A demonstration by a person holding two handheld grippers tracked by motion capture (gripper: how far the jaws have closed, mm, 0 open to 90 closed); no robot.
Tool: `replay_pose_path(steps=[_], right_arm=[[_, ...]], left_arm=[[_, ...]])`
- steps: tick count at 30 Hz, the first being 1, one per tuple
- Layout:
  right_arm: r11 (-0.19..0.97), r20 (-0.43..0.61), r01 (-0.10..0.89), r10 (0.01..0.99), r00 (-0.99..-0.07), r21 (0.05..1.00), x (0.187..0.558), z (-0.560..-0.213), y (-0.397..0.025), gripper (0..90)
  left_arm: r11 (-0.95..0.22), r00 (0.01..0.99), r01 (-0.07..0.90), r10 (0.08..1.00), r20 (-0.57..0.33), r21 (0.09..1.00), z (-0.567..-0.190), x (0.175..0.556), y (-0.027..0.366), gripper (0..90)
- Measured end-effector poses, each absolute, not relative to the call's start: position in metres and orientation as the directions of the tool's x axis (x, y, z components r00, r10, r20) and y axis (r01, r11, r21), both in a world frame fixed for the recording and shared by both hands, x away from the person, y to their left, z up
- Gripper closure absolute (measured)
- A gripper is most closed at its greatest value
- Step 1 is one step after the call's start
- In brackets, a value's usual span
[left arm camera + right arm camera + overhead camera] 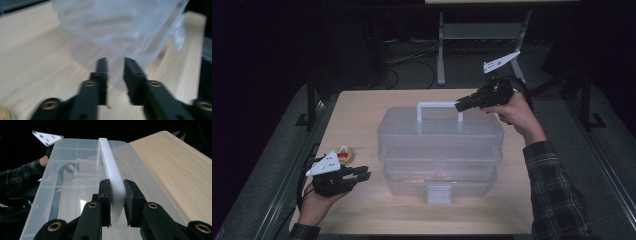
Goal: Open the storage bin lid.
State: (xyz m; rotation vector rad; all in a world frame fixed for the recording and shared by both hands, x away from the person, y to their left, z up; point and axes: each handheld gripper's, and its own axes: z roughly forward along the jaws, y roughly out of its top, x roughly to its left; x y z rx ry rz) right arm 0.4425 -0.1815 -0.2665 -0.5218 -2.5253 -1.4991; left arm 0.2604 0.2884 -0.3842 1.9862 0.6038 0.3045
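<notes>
Where light wood table point(362, 107) sits in dark room, metal stand leg point(441, 50) behind. Clear plastic toolbox point(439, 150) mid-table, long axis left-right, front latch point(438, 194) facing person, white handle point(439, 106) upright along the length. Right gripper point(460, 105) clamped on handle's right end. Left gripper point(364, 175) beside box's left front corner, jaws slightly parted, apparently empty; view blurred. Small round yellow thing point(345, 154) near left edge. Open tabletop left, right, behind box.
</notes>
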Motion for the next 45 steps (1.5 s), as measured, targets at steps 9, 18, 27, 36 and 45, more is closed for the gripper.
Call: replay_pose_path(steps=[9, 18, 27, 36, 45], right_arm=[[0.446, 0.303, 0.371, 0.219, -0.927, 0.814, 0.443, -0.265, -0.181, 76.6], [0.447, 0.300, 0.368, 0.219, -0.929, 0.815, 0.443, -0.265, -0.181, 76.6], [0.454, 0.297, 0.369, 0.223, -0.928, 0.811, 0.442, -0.264, -0.180, 76.5], [0.456, 0.278, 0.358, 0.234, -0.932, 0.815, 0.441, -0.263, -0.179, 75.6], [0.433, 0.200, 0.322, 0.303, -0.932, 0.842, 0.436, -0.263, -0.182, 51.3]], left_arm=[[-0.372, 0.879, 0.178, 0.476, 0.023, 0.911, -0.368, 0.248, 0.266, 89.9], [-0.352, 0.882, 0.165, 0.471, 0.022, 0.921, -0.364, 0.258, 0.254, 89.8], [-0.345, 0.883, 0.153, 0.469, 0.029, 0.926, -0.365, 0.264, 0.246, 89.8], [-0.343, 0.881, 0.124, 0.470, 0.056, 0.931, -0.365, 0.267, 0.241, 89.9], [-0.344, 0.882, 0.107, 0.466, 0.071, 0.933, -0.363, 0.269, 0.239, 89.9]])
